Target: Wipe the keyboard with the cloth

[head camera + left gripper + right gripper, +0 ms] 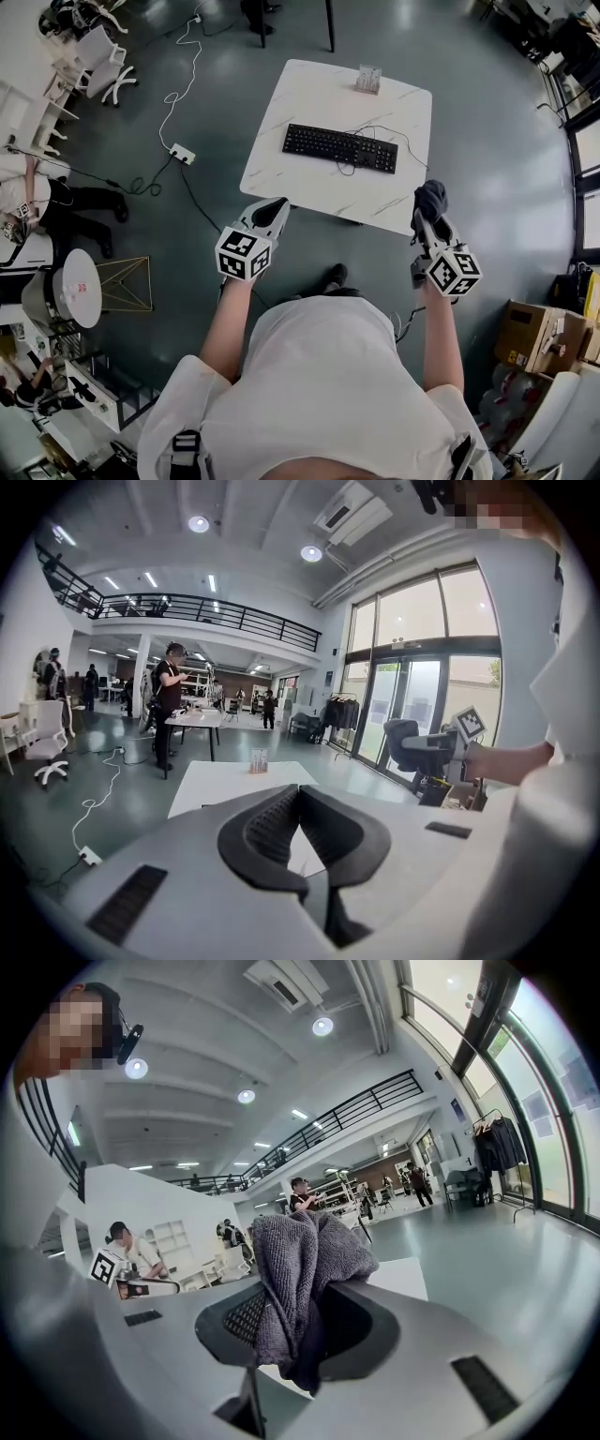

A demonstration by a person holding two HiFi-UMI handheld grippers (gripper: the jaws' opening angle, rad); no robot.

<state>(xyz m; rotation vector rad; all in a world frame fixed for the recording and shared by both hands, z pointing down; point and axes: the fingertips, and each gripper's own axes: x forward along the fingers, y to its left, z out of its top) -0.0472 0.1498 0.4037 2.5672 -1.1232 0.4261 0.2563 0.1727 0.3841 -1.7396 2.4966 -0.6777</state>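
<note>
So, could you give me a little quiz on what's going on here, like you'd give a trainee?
1. Which of the two tools holds the cloth? A: the left one. B: the right one. C: neither.
2. True or false: the cloth is lying on the keyboard.
3. Fill in: the left gripper has its jaws ___, with nothing between them.

Key
1. B: the right gripper is clamped on the cloth.
2. False: the cloth is held short of the table's near edge, and the keyboard is bare.
3. Shut.
</note>
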